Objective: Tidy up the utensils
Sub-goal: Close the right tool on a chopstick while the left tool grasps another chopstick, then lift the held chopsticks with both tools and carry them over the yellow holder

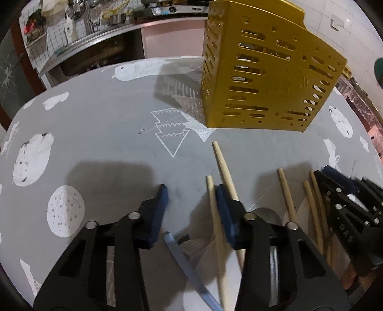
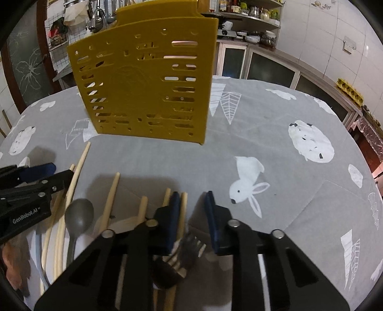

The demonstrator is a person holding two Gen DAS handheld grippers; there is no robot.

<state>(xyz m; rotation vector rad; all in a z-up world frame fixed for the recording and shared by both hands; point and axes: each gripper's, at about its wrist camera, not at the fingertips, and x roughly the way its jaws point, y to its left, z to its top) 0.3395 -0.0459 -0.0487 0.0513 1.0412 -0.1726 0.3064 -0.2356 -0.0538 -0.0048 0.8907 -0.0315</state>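
Two grippers hang low over the near edge of the counter, which wears a grey cloth printed with white animals and trees. Both stand with fingers wide and grip nothing.

Left gripper: its right finger lies over a chopstick whose tip points toward the far side; a second chopstick lies just beside it on the left. Below and between the fingers a pale blue handle slants across a white plate. More chopsticks lie to the right, near the other gripper's black body.

Right gripper: a fork lies under the gap between its fingers, tines toward the far right, resting on the pile. Its left finger covers part of two chopsticks. Left of that, a grey spoon lies bowl-up among further chopsticks, and the left gripper shows at the frame's left edge.

Beyond the pile, well apart from both grippers, a yellow holder stands upright on the cloth, its walls pierced with slots. Whether it has anything inside cannot be told.

Behind the counter are kitchen shelves with jars and bowls, and a tiled wall.
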